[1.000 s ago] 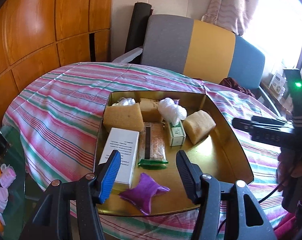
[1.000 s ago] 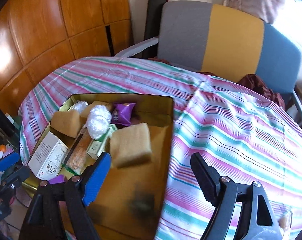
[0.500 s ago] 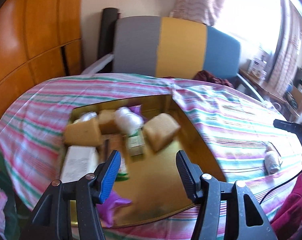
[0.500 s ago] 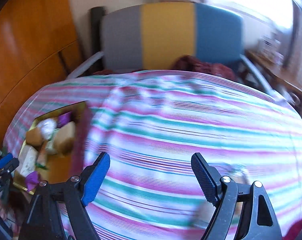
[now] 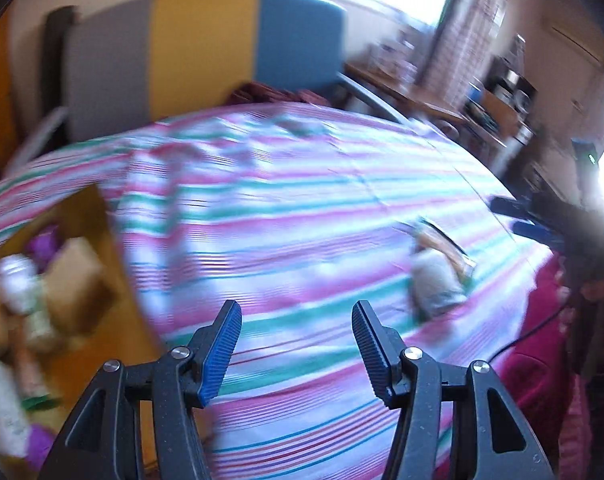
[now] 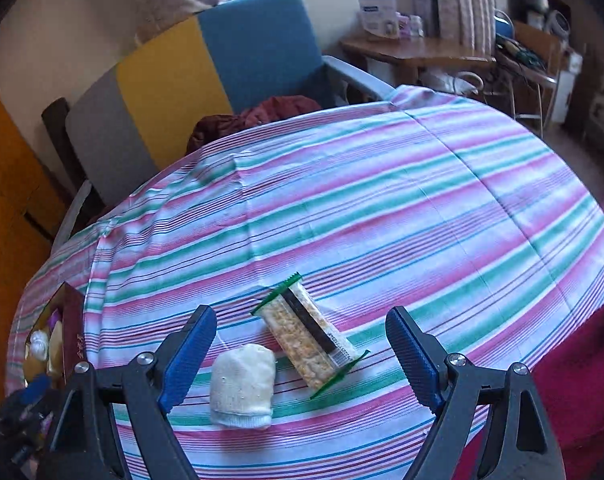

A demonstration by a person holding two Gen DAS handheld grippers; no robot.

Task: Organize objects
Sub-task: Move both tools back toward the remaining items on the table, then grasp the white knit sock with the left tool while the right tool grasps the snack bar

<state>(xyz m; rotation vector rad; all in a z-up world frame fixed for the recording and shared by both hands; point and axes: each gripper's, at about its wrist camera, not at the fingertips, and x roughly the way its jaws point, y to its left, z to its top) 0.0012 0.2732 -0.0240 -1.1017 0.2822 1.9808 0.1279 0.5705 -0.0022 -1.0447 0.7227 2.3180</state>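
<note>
Two things lie loose on the striped cloth of the desk, well apart from the gold tray at its left edge: a snack bar in a clear wrapper with green ends, and a pale rolled cloth just beside it, the two nearly touching. The tray already holds a crowd of goods, blurred in the left view, among them tan blocks and a white box, so these two are most likely the leftovers to be gathered in. The right gripper hangs over them, tilted downward, its jaws opening wide with nothing pressed between the pads; the bar and roll sit in the gap as seen from behind, which suggests it is lining up on one of them, though which one cannot be told. The left gripper has its jaws about half apart and empty, above bare cloth between tray and leftovers. Lying so close, the bar and roll may both get nudged if the jaws come down between them.
</note>
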